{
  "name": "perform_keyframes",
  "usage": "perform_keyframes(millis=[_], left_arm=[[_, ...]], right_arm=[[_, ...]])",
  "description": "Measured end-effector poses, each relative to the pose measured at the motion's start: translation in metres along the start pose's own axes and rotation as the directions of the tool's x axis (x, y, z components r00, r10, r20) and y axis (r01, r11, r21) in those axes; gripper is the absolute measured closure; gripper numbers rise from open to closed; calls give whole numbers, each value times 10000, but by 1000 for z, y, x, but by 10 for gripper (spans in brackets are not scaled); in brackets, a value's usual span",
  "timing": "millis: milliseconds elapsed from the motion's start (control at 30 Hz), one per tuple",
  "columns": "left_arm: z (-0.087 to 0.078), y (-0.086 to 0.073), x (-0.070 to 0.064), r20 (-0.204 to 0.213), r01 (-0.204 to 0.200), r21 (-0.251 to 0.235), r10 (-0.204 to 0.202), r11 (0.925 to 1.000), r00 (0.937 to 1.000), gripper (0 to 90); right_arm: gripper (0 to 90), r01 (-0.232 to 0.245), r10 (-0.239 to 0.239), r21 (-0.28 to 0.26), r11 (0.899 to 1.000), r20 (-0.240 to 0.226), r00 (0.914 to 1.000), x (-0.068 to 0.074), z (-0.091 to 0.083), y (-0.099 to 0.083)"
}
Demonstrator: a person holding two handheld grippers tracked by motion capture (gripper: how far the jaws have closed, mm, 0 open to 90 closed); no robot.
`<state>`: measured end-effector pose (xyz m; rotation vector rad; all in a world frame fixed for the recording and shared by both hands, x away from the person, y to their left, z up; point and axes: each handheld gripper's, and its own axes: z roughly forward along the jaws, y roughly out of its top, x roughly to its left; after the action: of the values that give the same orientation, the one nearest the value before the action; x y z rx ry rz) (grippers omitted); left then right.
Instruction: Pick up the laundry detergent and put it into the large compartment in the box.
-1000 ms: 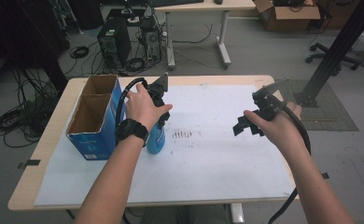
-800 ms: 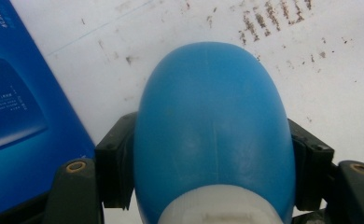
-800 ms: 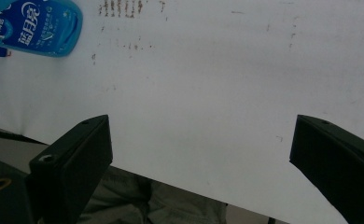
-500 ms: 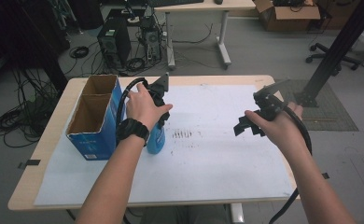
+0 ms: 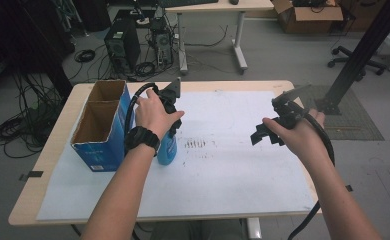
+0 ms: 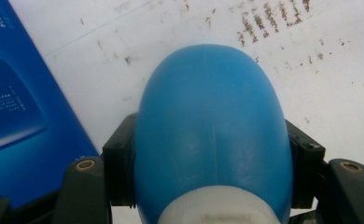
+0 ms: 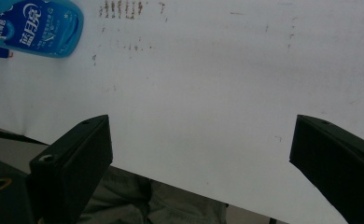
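Note:
A blue plastic bottle with a white cap stands on the white sheet next to an open blue cardboard box. My left gripper is shut on the bottle from above, one jaw on each side of its shoulder just below the cap. The hand covers most of it in the high view. My right gripper hovers over the right half of the sheet, open, with nothing between its jaws. In the right gripper view the labelled bottle lies far off at the upper left.
The white sheet covers most of the wooden table and carries a patch of small dark marks at its middle. The box has two open compartments. Cables trail from both grippers. Computers, desks and a black post stand beyond the table.

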<state>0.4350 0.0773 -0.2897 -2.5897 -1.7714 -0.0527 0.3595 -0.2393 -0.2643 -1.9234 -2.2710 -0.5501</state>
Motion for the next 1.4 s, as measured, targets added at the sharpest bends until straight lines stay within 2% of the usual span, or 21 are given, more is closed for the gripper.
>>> perform_keyframes(millis=[300,400,567,733,767,1000,1033,1067,1100,1200,1300,1333,1367,1400], left_arm=[[-2,1,0,25,-41,108,41,9999,10000,370],[-8,1,1,196,-5,147,2,9999,9998,371],[-19,1,0,177,-54,79,52,10000,9998,371],[-45,-2,4,216,3,-83,-1,10000,9998,371],[-45,-2,4,216,3,-83,-1,10000,9998,372],[-84,-6,14,141,102,-213,-99,9997,9999,372],[-84,-6,14,141,102,-213,-99,9997,9999,372],[-95,-7,16,199,141,-306,-134,9994,9997,372],[-95,-7,16,199,141,-306,-134,9994,9997,372],[-115,-9,19,151,213,-478,-206,9986,9997,372],[-122,-9,20,103,228,-520,-223,9984,9997,372],[-131,-10,22,115,248,-513,-242,9984,9996,372],[-131,-10,22,115,248,-513,-242,9984,9996,372],[-138,-10,25,162,252,-558,-243,9981,9996,372]], right_arm=[[59,13,-13,4,10000,16,10000,0,-1,1],[59,11,-10,-27,10000,20,10000,-1,-1,2],[59,-20,20,4,10000,28,10000,-1,-2,2],[59,-24,24,34,10000,-11,10000,-1,-3,3],[59,-24,24,34,10000,-11,10000,-1,-3,3],[59,5,-6,-15,10000,-52,10000,2,-6,7],[58,-3,3,-22,10000,-47,10000,2,-7,7],[58,36,-36,-38,10000,-51,10000,2,-7,7],[58,36,-36,-38,10000,-51,10000,2,-7,7],[58,18,-18,-23,10000,-50,10000,4,-9,9],[58,32,-32,-28,10000,-71,10000,5,-10,10],[58,26,-26,-36,10000,-72,10000,5,-10,10],[58,26,-26,-36,10000,-72,10000,5,-10,10],[58,0,0,-8,10000,-89,10000,5,-11,11]])
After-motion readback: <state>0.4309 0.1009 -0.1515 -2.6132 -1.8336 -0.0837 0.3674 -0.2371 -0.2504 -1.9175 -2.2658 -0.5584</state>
